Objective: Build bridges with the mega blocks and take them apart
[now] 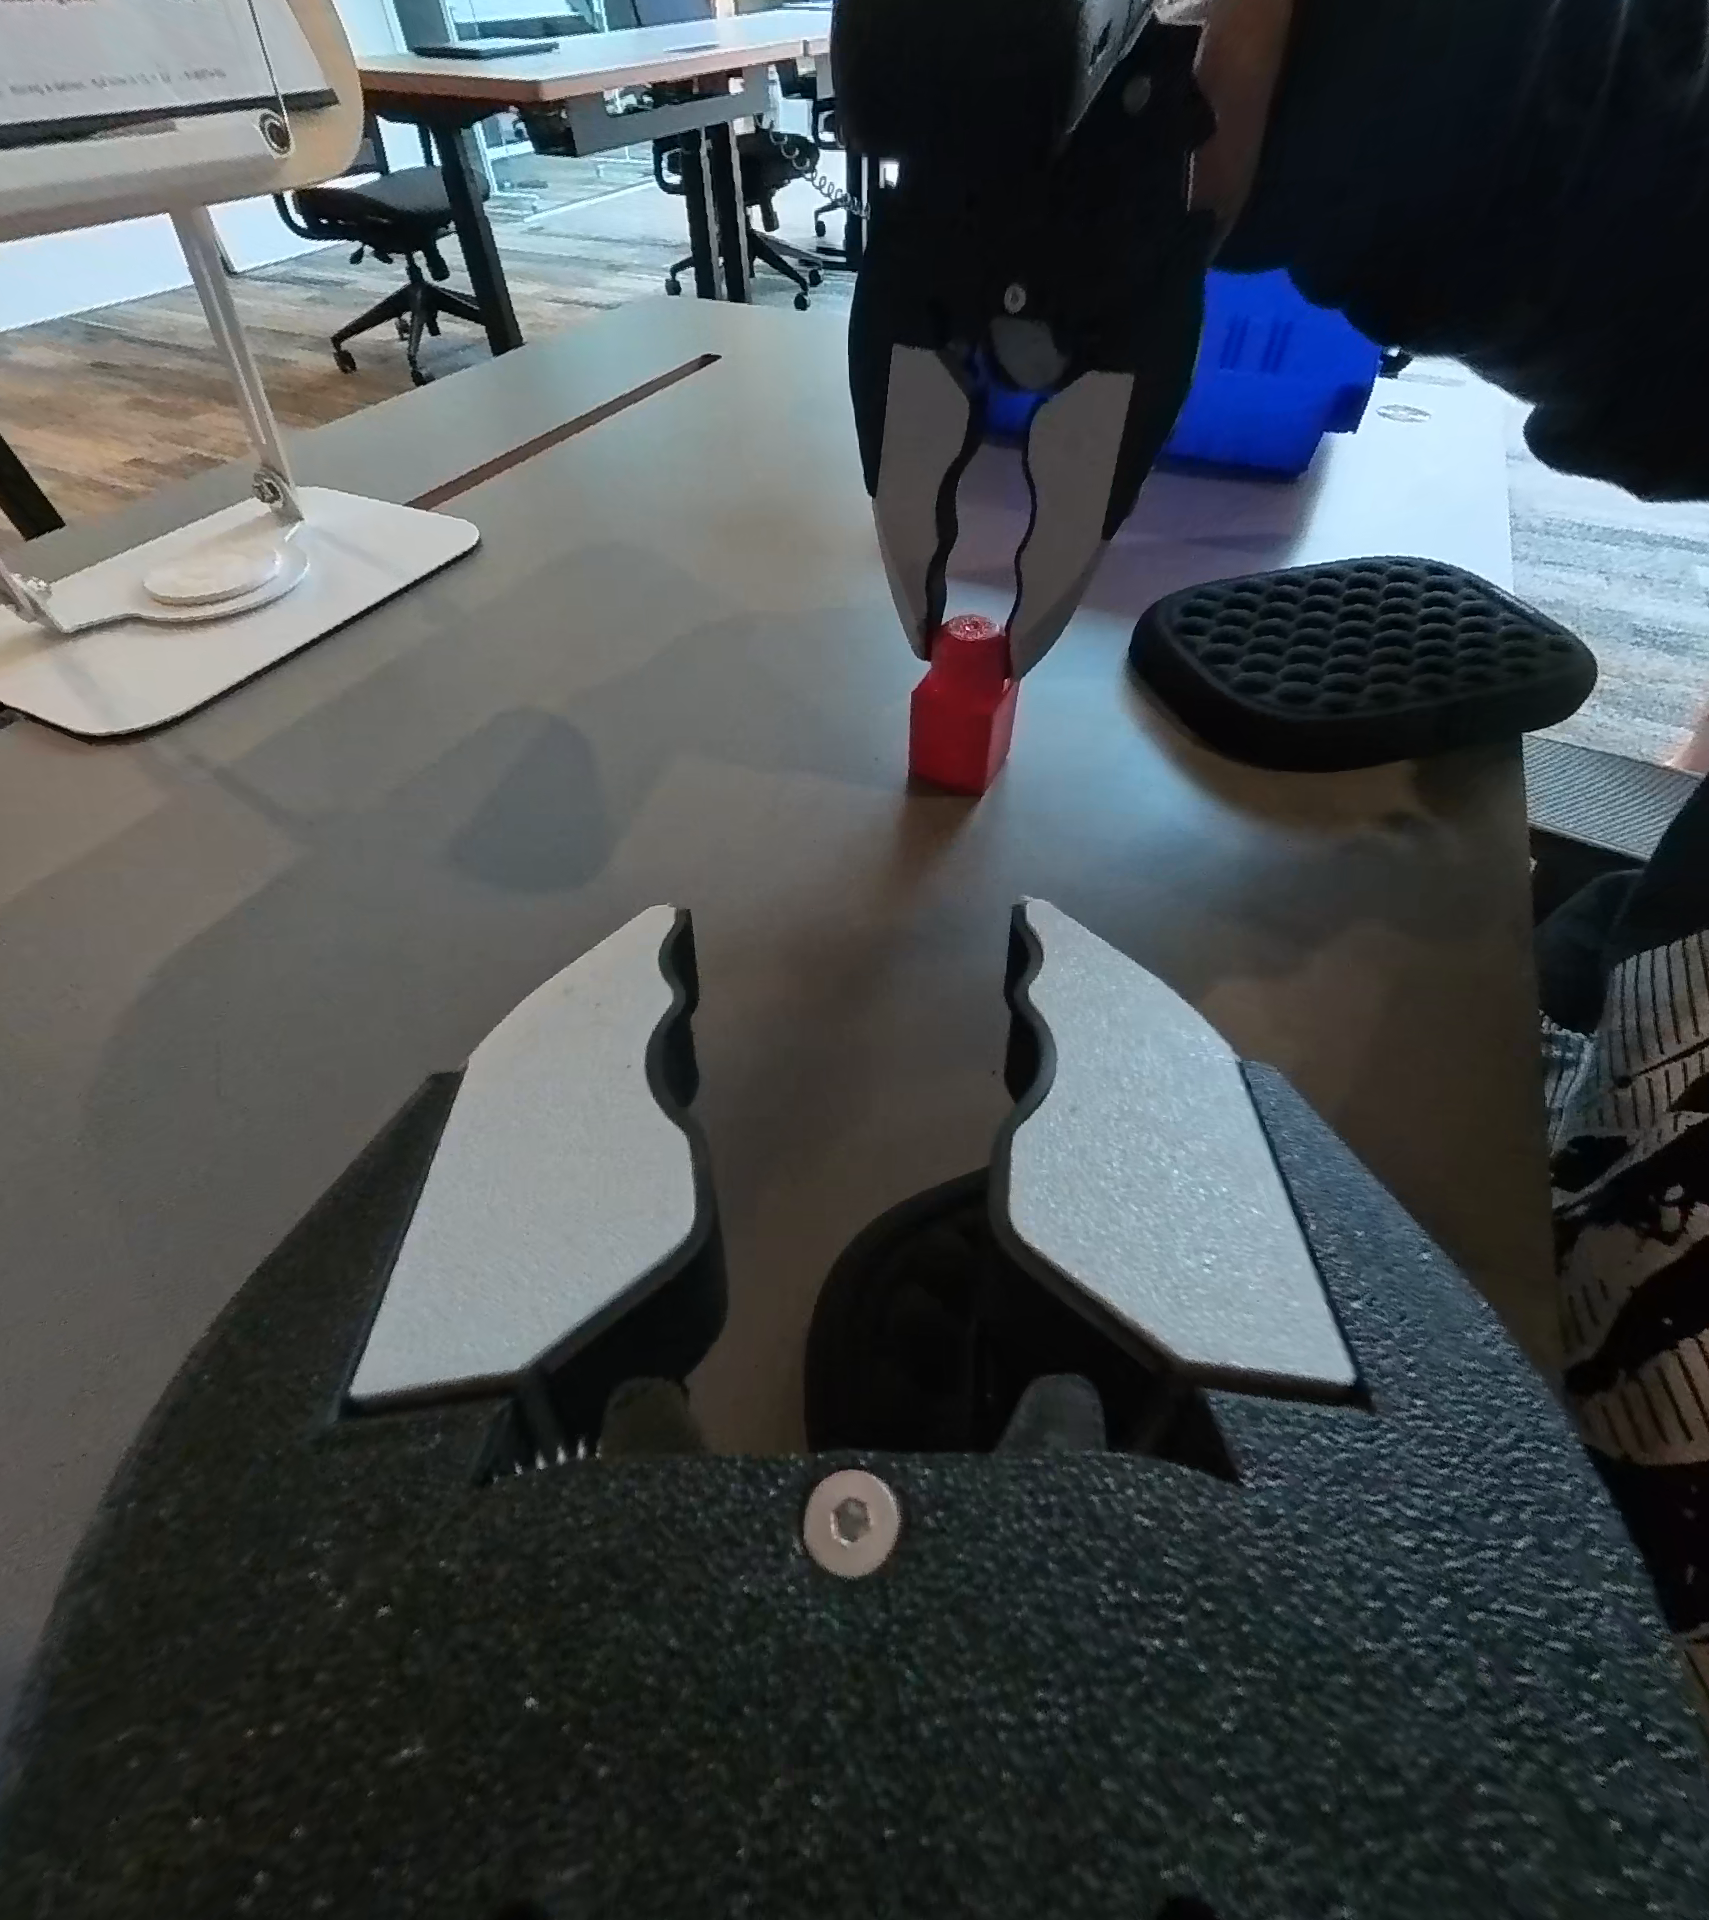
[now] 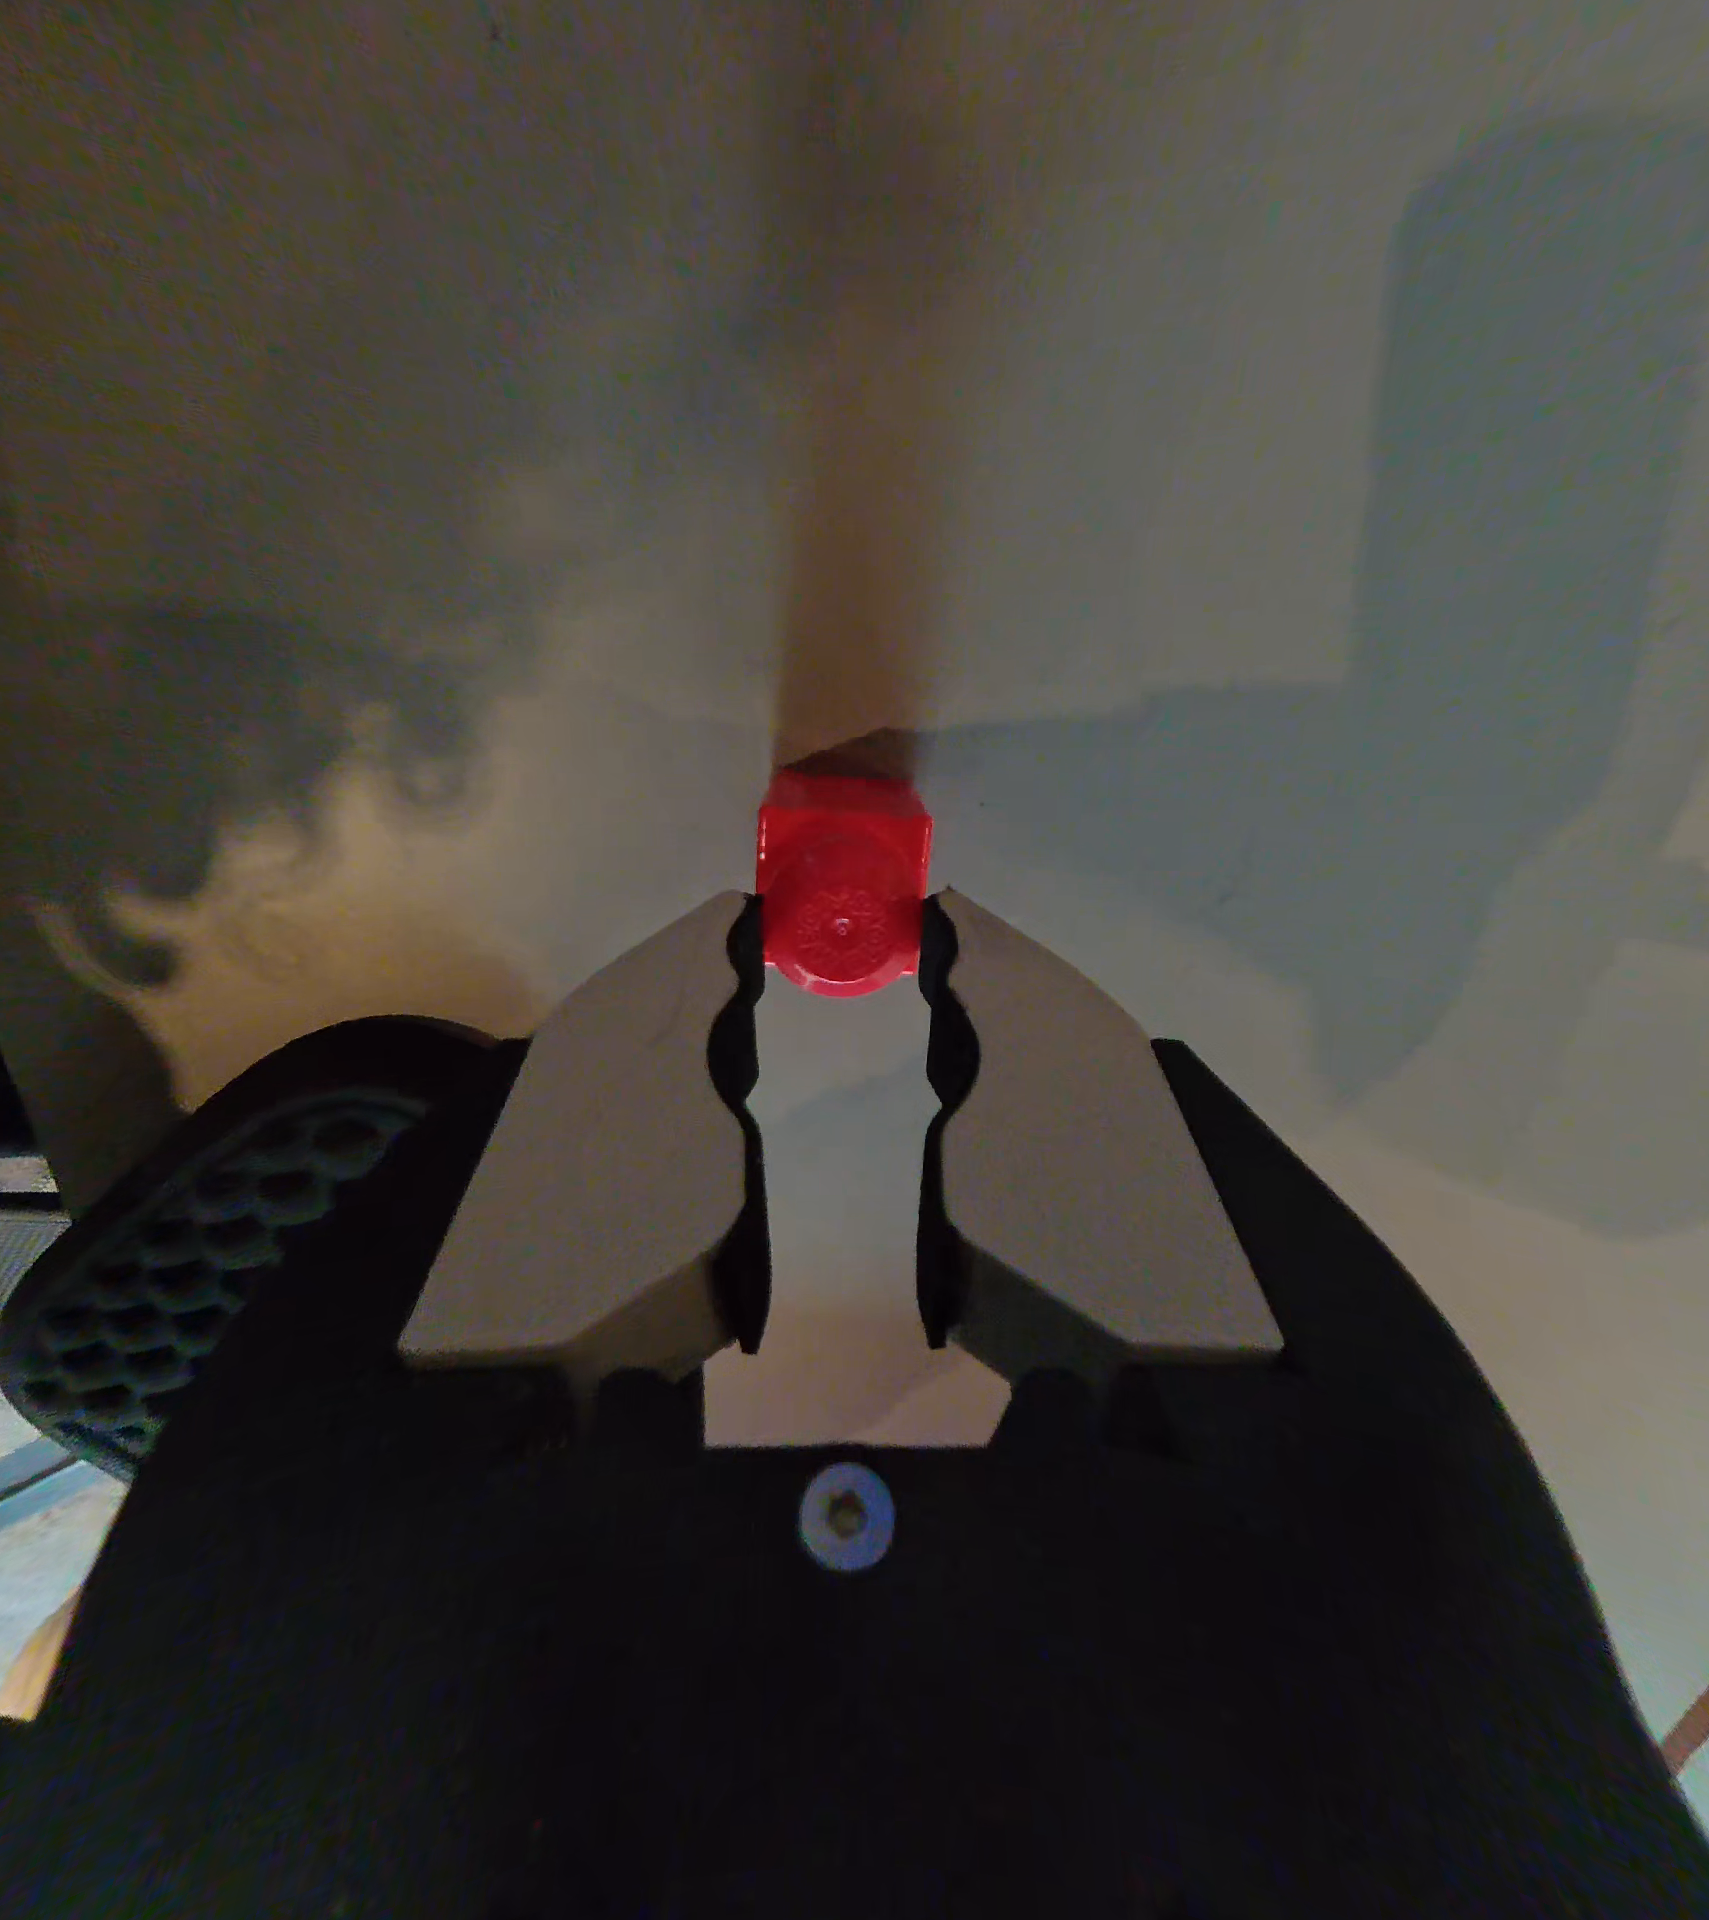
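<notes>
The right gripper [image 2: 839, 914] pinches the stud of the small red plastic one-stud block [image 1: 964, 717] standing upright on the grey table [image 1: 414, 935], at twelve o'clock from the idle, wide-open left gripper [image 1: 850, 925].

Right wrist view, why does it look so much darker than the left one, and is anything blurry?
Right wrist view: the right claw points straight down and shades the grey tabletop, with soft shadows; the small red plastic block is sharp. Left wrist view: daylit office behind, sheen on the table, wide-angle bending at the edges, and the left claw stays sharp.
</notes>
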